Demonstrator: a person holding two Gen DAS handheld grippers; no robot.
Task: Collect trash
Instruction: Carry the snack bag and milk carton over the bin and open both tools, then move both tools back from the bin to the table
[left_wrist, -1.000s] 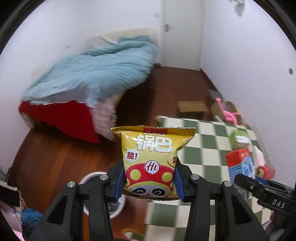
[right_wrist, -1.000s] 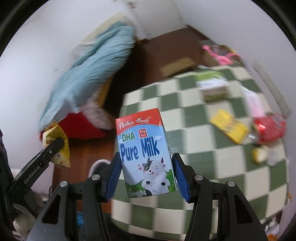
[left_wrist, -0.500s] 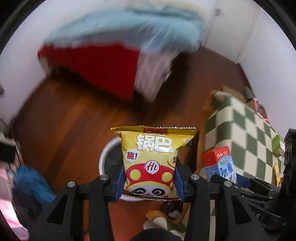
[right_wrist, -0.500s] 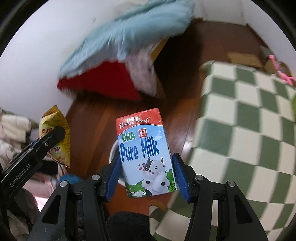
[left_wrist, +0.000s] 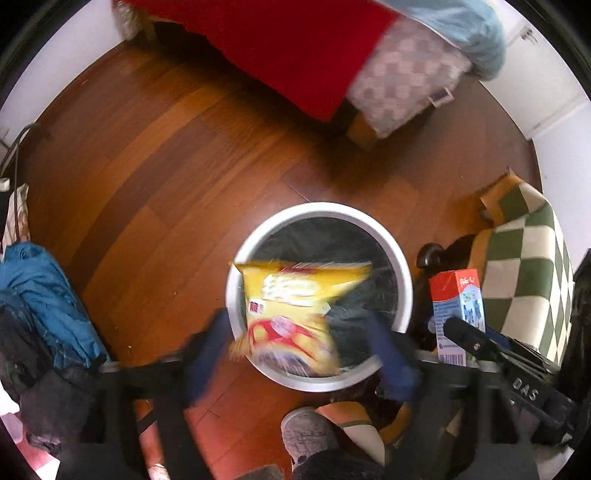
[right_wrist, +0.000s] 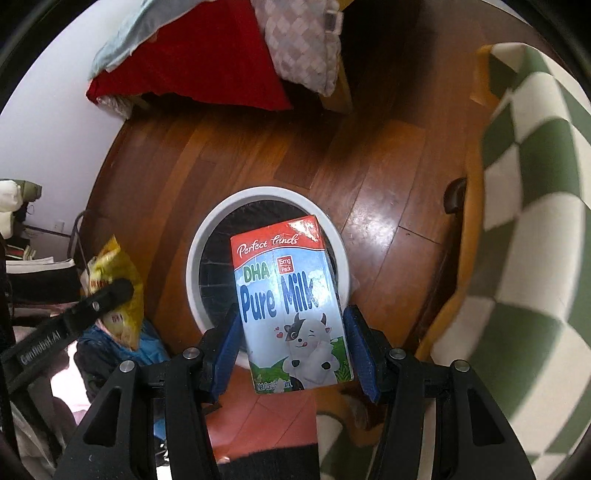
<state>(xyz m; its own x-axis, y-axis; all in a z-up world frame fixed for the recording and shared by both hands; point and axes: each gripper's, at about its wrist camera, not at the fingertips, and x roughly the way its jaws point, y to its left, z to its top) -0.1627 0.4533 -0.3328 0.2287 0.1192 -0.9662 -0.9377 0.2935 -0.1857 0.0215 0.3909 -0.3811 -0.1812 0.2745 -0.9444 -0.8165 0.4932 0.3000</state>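
A white round trash bin (left_wrist: 400, 273) with a dark liner stands on the wood floor below both grippers; it also shows in the right wrist view (right_wrist: 194, 258). My left gripper (left_wrist: 299, 354) has its jaws spread wide and blurred. The yellow snack bag (left_wrist: 291, 310) hangs loose between them, over the bin's mouth, clear of both pads. In the right wrist view the bag (right_wrist: 122, 291) shows at the left gripper's tip. My right gripper (right_wrist: 295, 343) holds a Pure Milk carton (right_wrist: 291, 310) upright above the bin; gaps show at both pads. The carton also shows in the left wrist view (left_wrist: 458, 310).
A table with a green-and-white checked cloth (right_wrist: 535, 221) stands right of the bin. A bed with red and blue covers (left_wrist: 295, 48) lies across the floor beyond. Blue and dark clothes (left_wrist: 44, 302) are heaped on the left. A slippered foot (left_wrist: 310, 435) is just below the bin.
Both grippers swung down to point over the bin. The left jaws have opened and the snack bag has come free and blurred. The right jaws have widened around the carton.
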